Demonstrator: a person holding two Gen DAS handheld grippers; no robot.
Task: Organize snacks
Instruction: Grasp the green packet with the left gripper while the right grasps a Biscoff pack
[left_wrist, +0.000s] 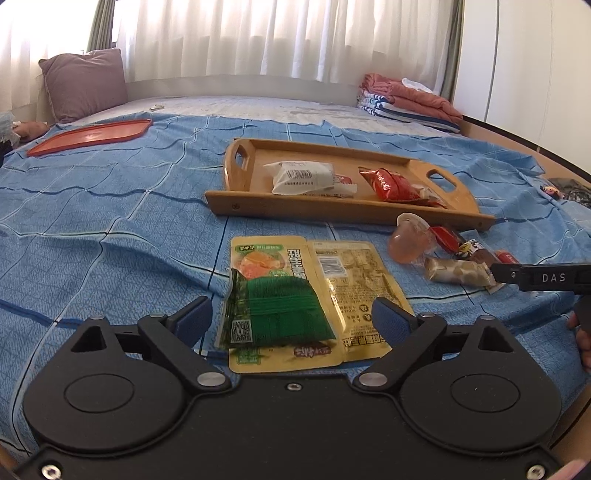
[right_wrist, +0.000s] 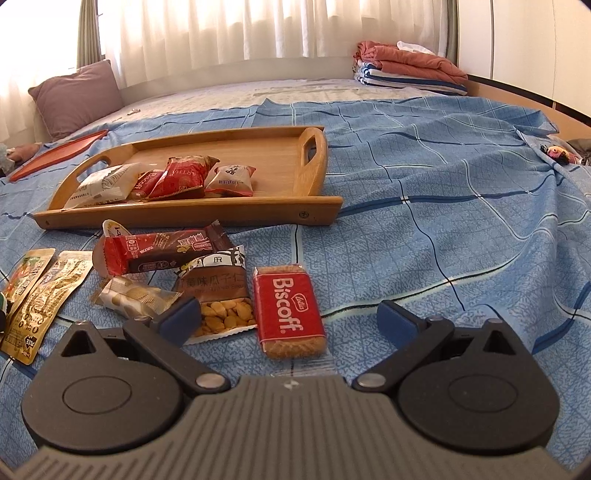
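A wooden tray (left_wrist: 351, 212) (right_wrist: 288, 162) lies on the blue bed sheet with a white packet (left_wrist: 303, 177), red packets (left_wrist: 391, 182) (right_wrist: 181, 177) and a small white-red packet (right_wrist: 231, 181) in it. My left gripper (left_wrist: 291, 317) is open just above a green packet (left_wrist: 280, 310) that lies on two yellow packets (left_wrist: 354, 280). My right gripper (right_wrist: 288, 319) is open, straddling a red Biscoff biscuit (right_wrist: 288, 314) and a seed packet (right_wrist: 218, 299). A jelly cup (left_wrist: 408, 240), a brown-red bar (right_wrist: 166, 247) and a clear cracker packet (right_wrist: 133, 295) lie nearby.
An orange-red flat tray (left_wrist: 92, 134) lies far left on the sheet. A purple pillow (left_wrist: 85, 85) leans at the back left. Folded red and striped blankets (left_wrist: 406, 101) sit at the back right. White curtains hang behind the bed.
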